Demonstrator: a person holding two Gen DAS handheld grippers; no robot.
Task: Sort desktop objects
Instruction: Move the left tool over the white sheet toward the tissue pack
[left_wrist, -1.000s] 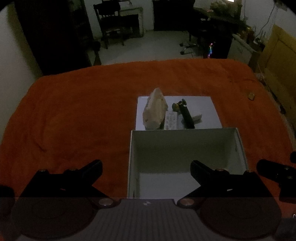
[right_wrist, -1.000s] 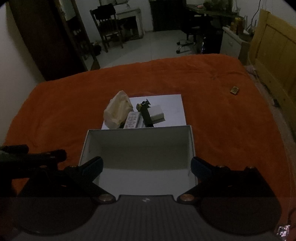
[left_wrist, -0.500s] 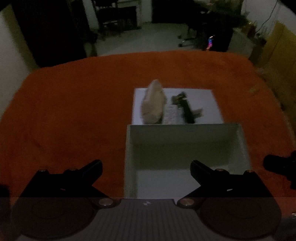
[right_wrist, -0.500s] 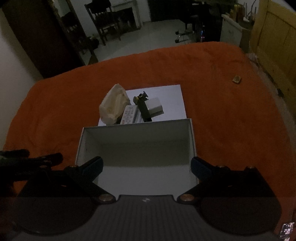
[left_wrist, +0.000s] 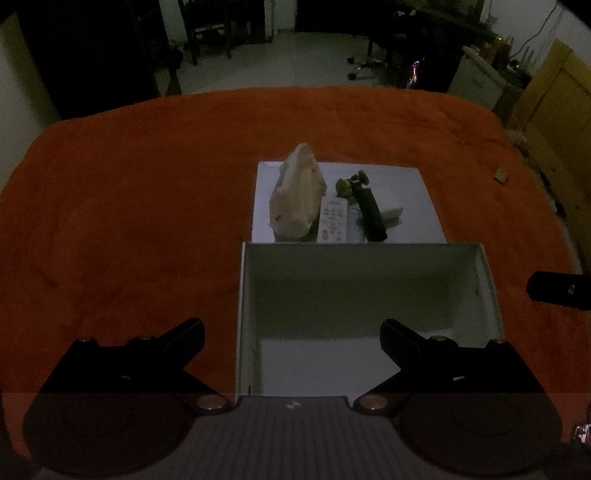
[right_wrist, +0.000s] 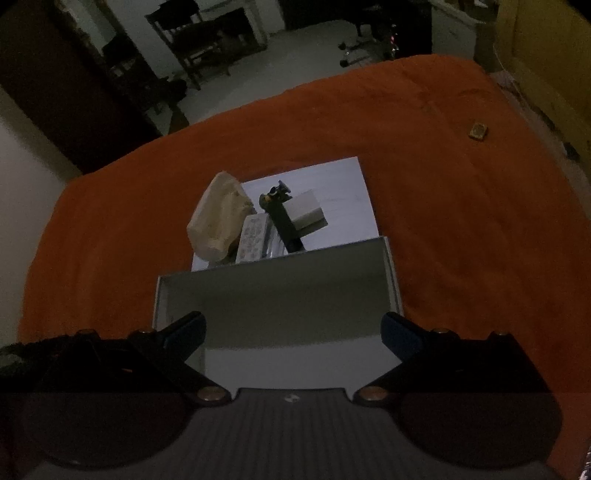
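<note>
A white open box (left_wrist: 369, 258) (right_wrist: 277, 273) sits on the orange cloth, empty inside. Behind it lies a white flat sheet (left_wrist: 413, 184) (right_wrist: 343, 181) carrying a cream tissue pack (left_wrist: 297, 195) (right_wrist: 218, 218), a white remote (left_wrist: 332, 221) (right_wrist: 253, 236), a black stick-shaped device (left_wrist: 371, 210) (right_wrist: 286, 221) and a small white block (left_wrist: 391, 214) (right_wrist: 304, 206). My left gripper (left_wrist: 291, 334) hovers open over the box's near left corner. My right gripper (right_wrist: 291, 328) hovers open above the box's near side. Neither holds anything.
The orange cloth (left_wrist: 129, 184) covers the whole surface. A small tan object (left_wrist: 501, 174) (right_wrist: 478, 131) lies far right on it. The right gripper's dark tip (left_wrist: 557, 291) shows at the left wrist view's right edge. A chair (right_wrist: 192, 40) and a wooden panel (left_wrist: 554, 103) stand beyond.
Both grippers shifted slightly over the box; the right wrist view has tilted and moved closer to the objects. Both stay open and empty.
</note>
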